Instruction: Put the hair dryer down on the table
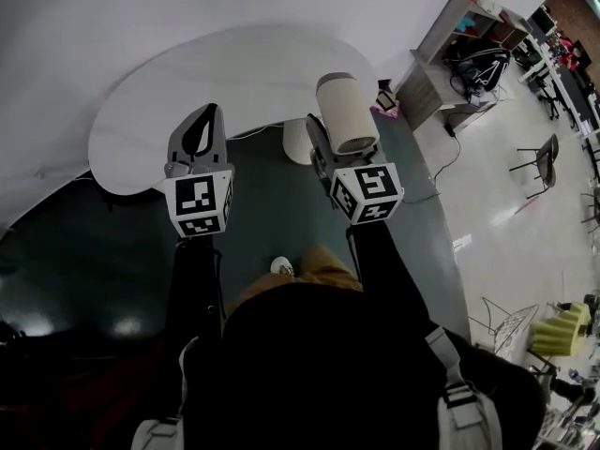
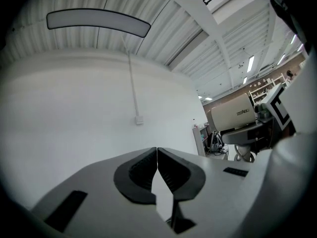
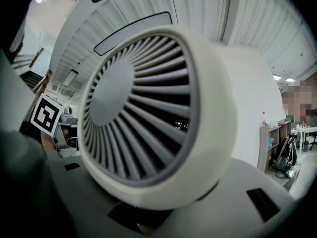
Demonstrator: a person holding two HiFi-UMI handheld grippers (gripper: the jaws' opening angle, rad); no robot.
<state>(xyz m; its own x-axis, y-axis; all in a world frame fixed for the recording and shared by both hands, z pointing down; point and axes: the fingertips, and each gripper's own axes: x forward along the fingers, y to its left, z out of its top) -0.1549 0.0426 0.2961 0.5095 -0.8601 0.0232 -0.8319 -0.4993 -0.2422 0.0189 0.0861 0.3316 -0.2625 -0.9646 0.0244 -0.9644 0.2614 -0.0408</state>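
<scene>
Well, we face the white table (image 1: 141,139), where the hair dryer (image 1: 345,112) must land. It hangs over the near edge, our right gripper (image 1: 323,148) clamped beneath its barrel; the left gripper (image 1: 204,125), pinched together on nothing, stands aside.

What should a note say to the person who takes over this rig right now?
Left gripper: jaws shut, empty.
Right gripper: jaws shut on the dryer, with its grille facing back and its barrel pointing at the table.
Table: white, just ahead of both grippers.
Done: the dryer is held in the air.
Left: bring it over the table, set it down, open the jaws.
</scene>
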